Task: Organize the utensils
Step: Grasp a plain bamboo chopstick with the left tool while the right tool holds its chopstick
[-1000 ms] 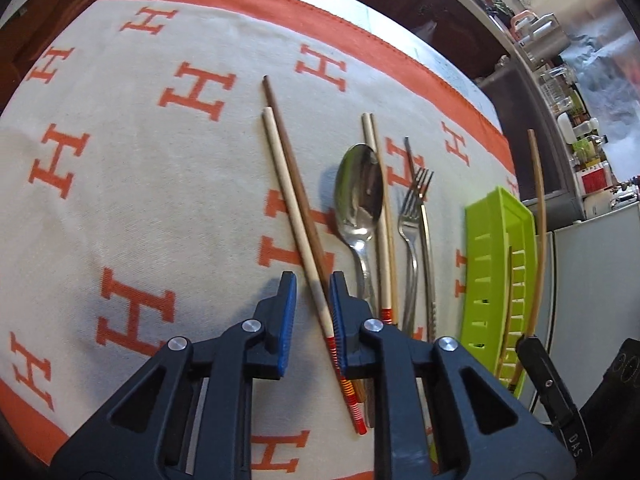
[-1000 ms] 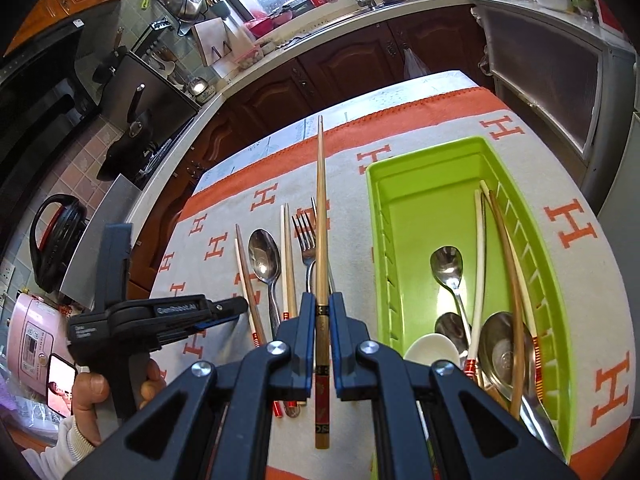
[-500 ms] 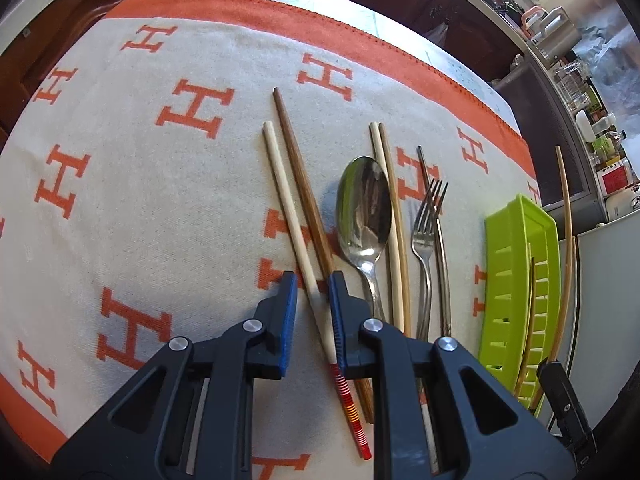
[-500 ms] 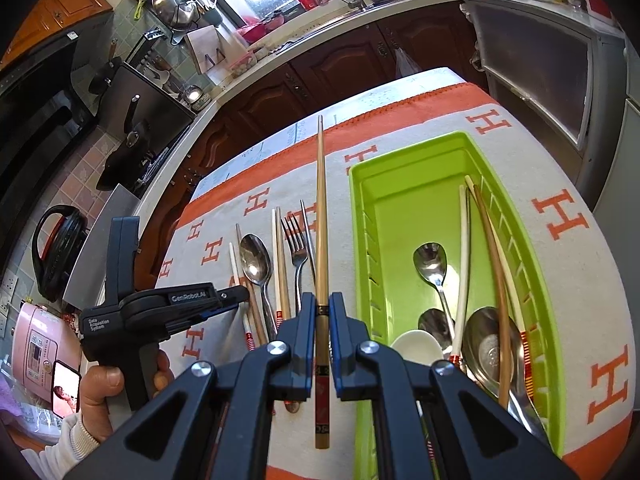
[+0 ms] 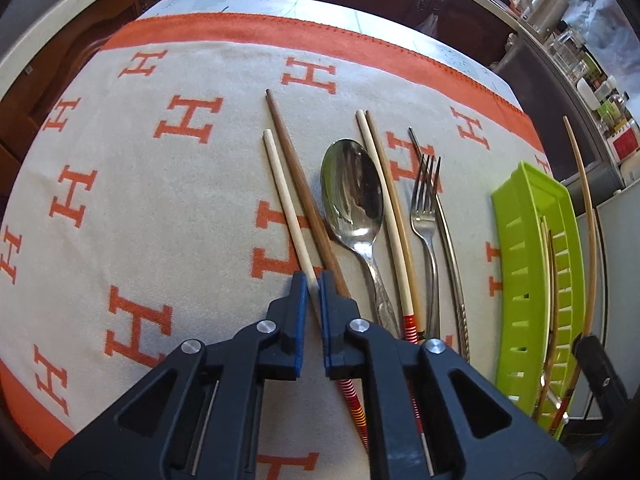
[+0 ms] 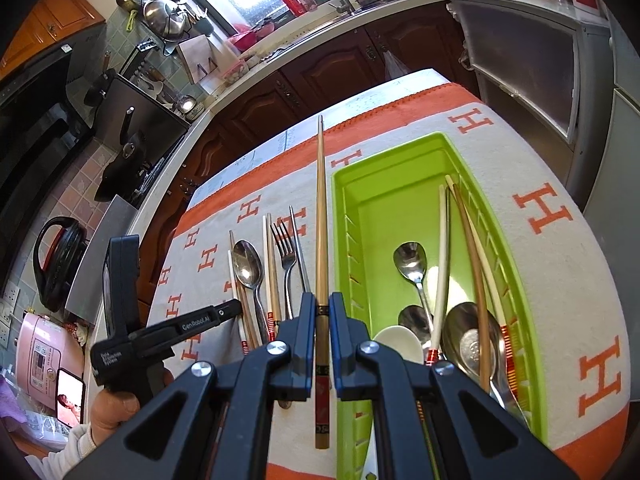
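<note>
My left gripper (image 5: 314, 280) points down at the cloth, its jaws closing, and the pads pinch a pale chopstick (image 5: 284, 200) near its striped end. Beside it lie a dark brown chopstick (image 5: 296, 176), a spoon (image 5: 352, 196), a light chopstick pair (image 5: 384, 200), a fork (image 5: 426, 216) and a thin metal chopstick (image 5: 448, 240). My right gripper (image 6: 322, 304) is shut on a bamboo chopstick (image 6: 320, 208), held above the cloth just left of the green tray (image 6: 400, 168). In the right wrist view the left gripper (image 6: 236, 306) appears low at the left.
The tray holds spoons, a white ceramic spoon (image 6: 398, 342) and several chopsticks. The orange-patterned cloth (image 5: 168, 184) covers the table, whose far edge meets dark cabinets (image 6: 320, 68). A person's hand (image 6: 116, 408) holds the left gripper's handle.
The left gripper has slid further along the pale chopstick and its jaws have narrowed onto it. The right gripper still holds its chopstick in about the same place.
</note>
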Motion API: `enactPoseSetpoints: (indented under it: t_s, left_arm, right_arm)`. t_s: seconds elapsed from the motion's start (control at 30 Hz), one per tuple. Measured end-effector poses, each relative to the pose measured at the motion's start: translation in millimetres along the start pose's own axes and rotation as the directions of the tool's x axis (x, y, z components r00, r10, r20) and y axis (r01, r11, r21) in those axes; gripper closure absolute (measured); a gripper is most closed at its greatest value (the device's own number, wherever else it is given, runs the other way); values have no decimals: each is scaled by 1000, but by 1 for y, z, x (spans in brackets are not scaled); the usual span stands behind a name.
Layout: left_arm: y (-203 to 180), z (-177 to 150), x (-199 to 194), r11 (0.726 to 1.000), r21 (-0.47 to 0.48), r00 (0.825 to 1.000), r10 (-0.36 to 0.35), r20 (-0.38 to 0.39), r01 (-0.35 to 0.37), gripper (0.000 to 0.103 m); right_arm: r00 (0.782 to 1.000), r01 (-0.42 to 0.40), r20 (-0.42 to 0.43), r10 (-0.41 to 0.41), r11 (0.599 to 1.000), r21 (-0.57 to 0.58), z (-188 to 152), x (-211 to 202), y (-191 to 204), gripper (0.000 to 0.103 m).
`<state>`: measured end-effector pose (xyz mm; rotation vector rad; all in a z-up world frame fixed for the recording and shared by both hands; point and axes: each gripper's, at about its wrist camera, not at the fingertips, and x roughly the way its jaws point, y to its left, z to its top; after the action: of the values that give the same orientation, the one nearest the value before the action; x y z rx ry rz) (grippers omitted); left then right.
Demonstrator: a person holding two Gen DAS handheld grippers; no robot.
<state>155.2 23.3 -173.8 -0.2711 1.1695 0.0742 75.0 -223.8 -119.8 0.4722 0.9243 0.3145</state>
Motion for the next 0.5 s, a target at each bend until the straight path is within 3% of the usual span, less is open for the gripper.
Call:
enactPoseSetpoints:
  t_s: [0.37,0.5]
  left_arm:
    - [-34,-21,-2,983,113,988,133,83,-142,95]
    - [-30,-27,-4,985,109,986,121,112,-133,96]
  right_arm:
    - [1000,-6,3,6,1000,12,-2,-6,-4,97]
    - [1000,-10,12,10,1000,13,-2,-10,-5,97]
